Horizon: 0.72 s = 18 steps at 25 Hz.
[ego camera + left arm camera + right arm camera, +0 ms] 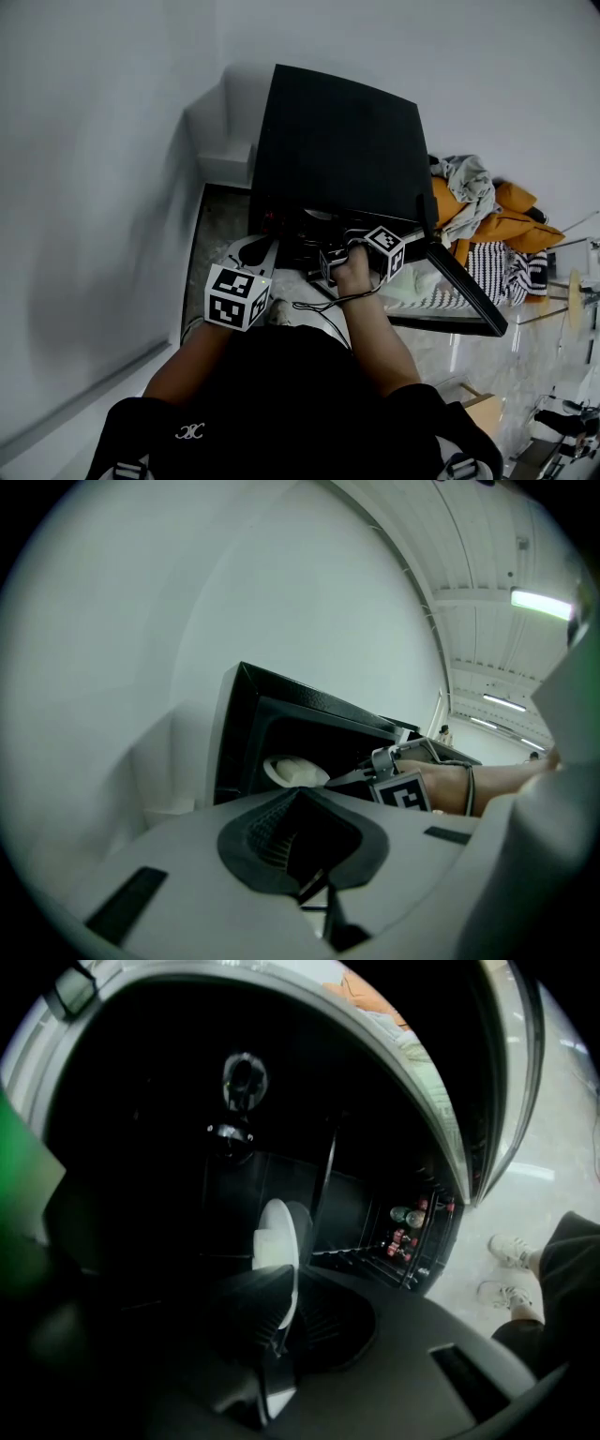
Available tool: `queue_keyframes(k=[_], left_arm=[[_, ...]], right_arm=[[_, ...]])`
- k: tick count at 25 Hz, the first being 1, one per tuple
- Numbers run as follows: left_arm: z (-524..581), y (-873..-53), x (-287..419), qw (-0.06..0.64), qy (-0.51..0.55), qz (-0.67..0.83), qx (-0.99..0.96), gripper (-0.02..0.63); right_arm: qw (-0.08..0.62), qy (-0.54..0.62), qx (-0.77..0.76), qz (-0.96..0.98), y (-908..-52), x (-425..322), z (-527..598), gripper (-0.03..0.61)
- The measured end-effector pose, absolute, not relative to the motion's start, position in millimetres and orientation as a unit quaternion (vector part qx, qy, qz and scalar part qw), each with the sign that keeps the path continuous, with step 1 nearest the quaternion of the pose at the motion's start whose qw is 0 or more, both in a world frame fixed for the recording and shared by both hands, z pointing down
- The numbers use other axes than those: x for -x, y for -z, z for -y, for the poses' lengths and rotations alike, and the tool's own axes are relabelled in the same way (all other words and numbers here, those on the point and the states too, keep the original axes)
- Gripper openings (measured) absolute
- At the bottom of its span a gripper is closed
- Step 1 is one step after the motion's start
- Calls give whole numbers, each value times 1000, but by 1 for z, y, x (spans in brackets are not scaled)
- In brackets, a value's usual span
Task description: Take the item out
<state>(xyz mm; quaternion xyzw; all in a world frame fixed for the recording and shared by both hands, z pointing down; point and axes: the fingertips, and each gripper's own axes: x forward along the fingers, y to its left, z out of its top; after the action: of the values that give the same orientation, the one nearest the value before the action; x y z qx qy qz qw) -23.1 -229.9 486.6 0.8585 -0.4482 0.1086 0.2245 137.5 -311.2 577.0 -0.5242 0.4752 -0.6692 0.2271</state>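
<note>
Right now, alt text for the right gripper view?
The right gripper is shut on the rim of a white plate inside the dark oven. The open door is at right, with floor and a person's shoes beyond.

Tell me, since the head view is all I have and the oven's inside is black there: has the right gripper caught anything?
Observer: Yes. In the right gripper view, the right gripper has its jaws closed on the rim of a white plate inside the oven.
Operator: Anything on the plate?
Observer: The left gripper view shows a pale lump lying on it. I cannot tell what it is.
Operator: And the left gripper?
Observer: The left gripper is outside the oven, jaws together with nothing between them.
</note>
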Motion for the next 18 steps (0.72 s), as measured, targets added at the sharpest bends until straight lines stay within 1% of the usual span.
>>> queue_keyframes(k=[18], left_arm=[[237,-486,19,224,-106,433,-866,0]], right_arm=[[215,672,520,-481,-569,-136,286,26]])
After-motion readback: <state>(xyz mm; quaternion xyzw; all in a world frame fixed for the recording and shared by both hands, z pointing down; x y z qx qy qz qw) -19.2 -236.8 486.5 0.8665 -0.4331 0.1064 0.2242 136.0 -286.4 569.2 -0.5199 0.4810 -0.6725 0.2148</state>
